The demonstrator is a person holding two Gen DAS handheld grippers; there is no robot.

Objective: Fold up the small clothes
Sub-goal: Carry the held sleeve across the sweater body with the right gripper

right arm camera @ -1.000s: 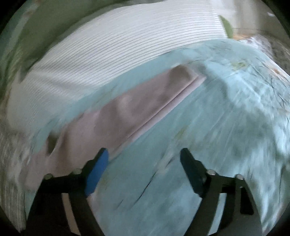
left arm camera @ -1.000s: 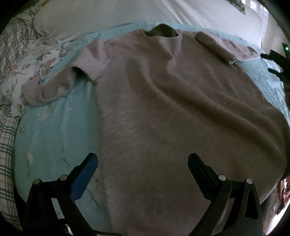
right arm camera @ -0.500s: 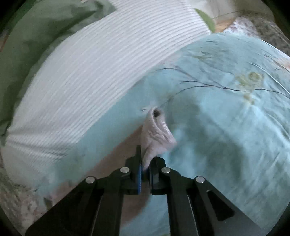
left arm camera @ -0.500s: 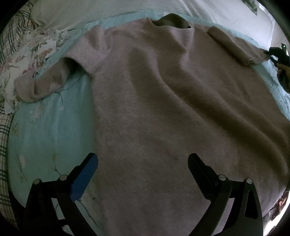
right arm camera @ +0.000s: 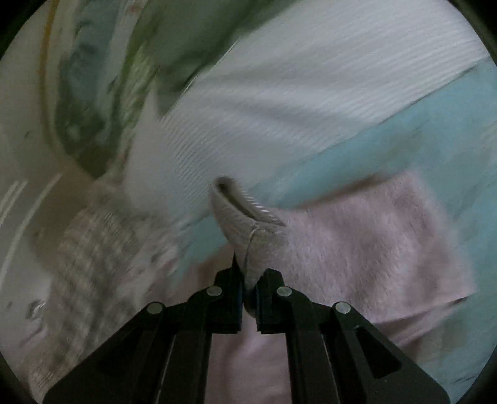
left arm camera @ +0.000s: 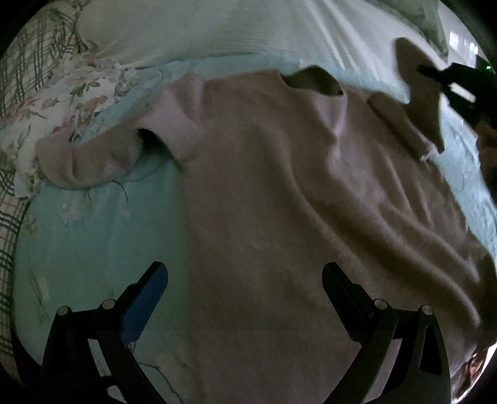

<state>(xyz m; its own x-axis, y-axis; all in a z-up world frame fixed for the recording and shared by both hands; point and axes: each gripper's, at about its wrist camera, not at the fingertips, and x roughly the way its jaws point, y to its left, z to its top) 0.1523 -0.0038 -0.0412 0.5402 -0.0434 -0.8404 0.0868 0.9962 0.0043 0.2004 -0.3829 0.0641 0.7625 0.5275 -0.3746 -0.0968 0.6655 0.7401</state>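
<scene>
Fingers of the right gripper (right arm camera: 248, 295) are pinched tight on the cuff (right arm camera: 245, 217) of a fuzzy pale pink sweater (left arm camera: 279, 202), lifting that sleeve. Wide apart, the left gripper (left arm camera: 245, 295) hangs over the sweater's bottom part. It lies flat on a light blue bed sheet (left arm camera: 93, 233), beside a white ribbed pillow (left arm camera: 202, 28) and flowery cloth (left arm camera: 77, 90).

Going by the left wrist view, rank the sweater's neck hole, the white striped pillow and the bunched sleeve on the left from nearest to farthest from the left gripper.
From the left gripper:
1. Bunched sleeve, ahead to the left on the blue sheet.
2. Neck hole, farther up, right of center.
3. White striped pillow, beyond the sweater along the top.
</scene>
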